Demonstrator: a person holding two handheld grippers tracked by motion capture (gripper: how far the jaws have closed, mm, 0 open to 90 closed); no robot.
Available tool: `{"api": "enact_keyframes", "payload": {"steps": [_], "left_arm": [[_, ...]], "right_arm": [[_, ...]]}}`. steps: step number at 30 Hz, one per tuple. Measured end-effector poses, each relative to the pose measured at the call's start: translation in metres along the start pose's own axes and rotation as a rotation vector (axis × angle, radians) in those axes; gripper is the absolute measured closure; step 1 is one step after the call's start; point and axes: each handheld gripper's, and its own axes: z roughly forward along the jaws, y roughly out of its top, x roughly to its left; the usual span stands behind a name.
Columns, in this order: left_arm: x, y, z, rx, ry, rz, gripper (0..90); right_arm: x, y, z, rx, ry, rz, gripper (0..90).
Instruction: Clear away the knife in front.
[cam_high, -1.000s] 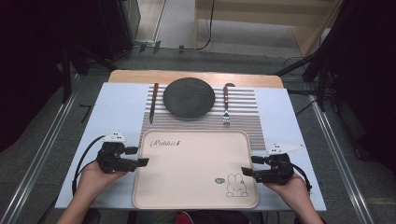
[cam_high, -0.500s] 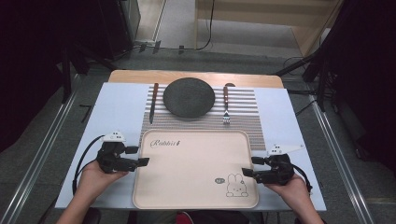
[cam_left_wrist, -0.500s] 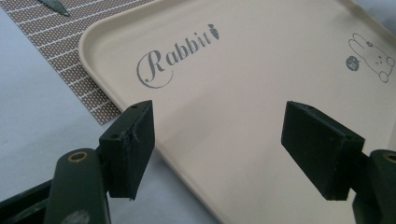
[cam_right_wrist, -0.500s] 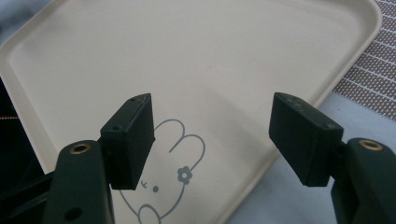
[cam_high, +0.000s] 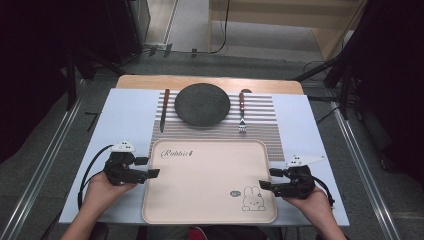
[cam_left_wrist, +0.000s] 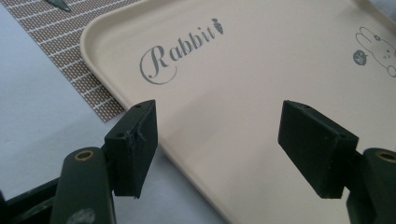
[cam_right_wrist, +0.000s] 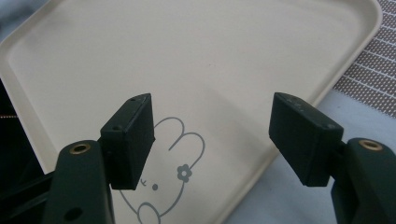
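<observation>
1. Tray (cam_high: 205, 175): beige, rounded corners, lies flat on the table (cam_high: 120, 125) at the near edge, centred betw. the two hands; "Rabbit" lettering at far-left corner, rabbit drawing at near-right corner.
2. Left hand-held gripper (cam_high: 150, 167): at tray's left edge, jaws wide apart, nothing betw. them; in left gripper view (cam_left_wrist: 217, 140) one jaw sits over the table just outside the rim, the other over the tray floor.
3. Right hand-held gripper (cam_high: 266, 178): at tray's right edge nr. the rabbit drawing, jaws released, gripping nothing; right gripper view (cam_right_wrist: 212, 140) shows the rim passing betw. the jaws.
4. Placemat (cam_high: 260, 125): striped, just beyond the tray, its near edge under the tray's far rim.
5. Plate (cam_high: 202, 104): dark, round, centred on placemat.
6. Knife (cam_high: 163, 110): left of plate.
7. Fork (cam_high: 241, 111): right of plate.
</observation>
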Motion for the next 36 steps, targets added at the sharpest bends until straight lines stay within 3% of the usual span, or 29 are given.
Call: {"api": "enact_keyframes", "payload": {"steps": [9, 24, 29, 36], "left_arm": [[0.003, 0.000, 0.001, -0.018, 0.047, 0.004, 28.1], [0.015, 0.007, 0.008, -0.042, 0.100, -0.040, 28.1], [0.016, 0.014, 0.012, -0.021, 0.135, -0.013, 28.0], [0.015, 0.023, 0.016, -0.023, 0.143, 0.005, 28.1]], "right_arm": [[-0.001, 0.000, 0.000, -0.008, -0.005, 0.008, 30.2], [-0.003, -0.002, -0.001, -0.023, -0.017, 0.014, 30.1], [-0.003, -0.002, -0.001, -0.022, -0.018, 0.015, 30.1], [-0.003, -0.002, 0.000, -0.021, -0.020, 0.017, 30.0]]}}
